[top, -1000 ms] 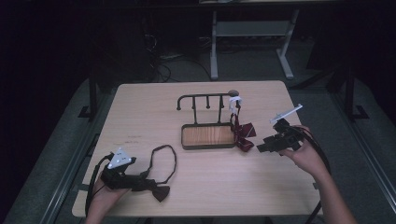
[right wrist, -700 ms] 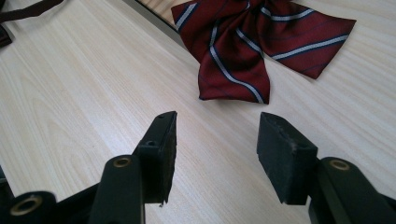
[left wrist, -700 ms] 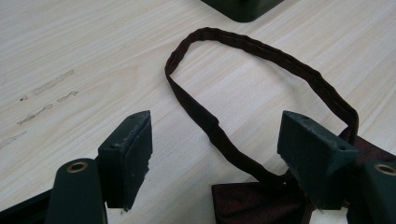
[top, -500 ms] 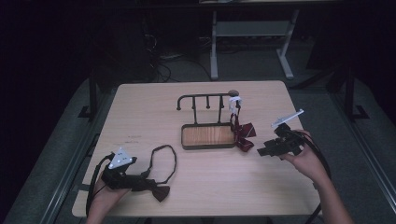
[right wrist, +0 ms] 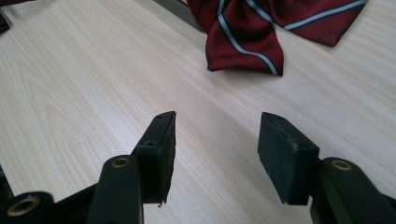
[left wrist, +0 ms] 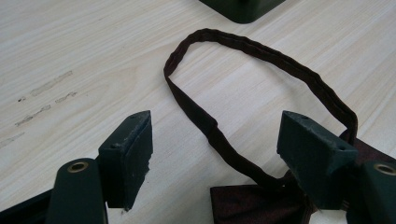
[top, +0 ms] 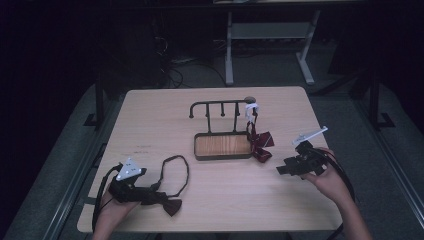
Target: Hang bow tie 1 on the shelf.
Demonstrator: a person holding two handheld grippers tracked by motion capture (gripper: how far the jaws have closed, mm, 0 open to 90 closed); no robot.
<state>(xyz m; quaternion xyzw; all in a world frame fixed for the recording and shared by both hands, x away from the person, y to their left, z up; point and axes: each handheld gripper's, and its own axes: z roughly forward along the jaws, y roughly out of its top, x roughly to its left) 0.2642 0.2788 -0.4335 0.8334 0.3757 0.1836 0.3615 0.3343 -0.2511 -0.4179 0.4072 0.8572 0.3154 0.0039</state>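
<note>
near the table's right edge, right gripper jaws apart; left gripper too.

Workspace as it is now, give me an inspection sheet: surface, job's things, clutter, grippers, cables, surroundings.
Surface: light wooden table, faint scuff marks near its left side.
Job's things: dark bow tie with its looped strap flat on the table by the left gripper; striped bow tie hanging from the rack beside the wooden-floored tray.
Clutter: nothing seen.
Grippers: left gripper open, strap lying between the jaws, pads not pressing it; right gripper open over bare wood, short of the striped bow tie.
Cables: black cable looping from the left gripper; another trailing from the right.
Surroundings: dark room, white desk frame behind the table.
</note>
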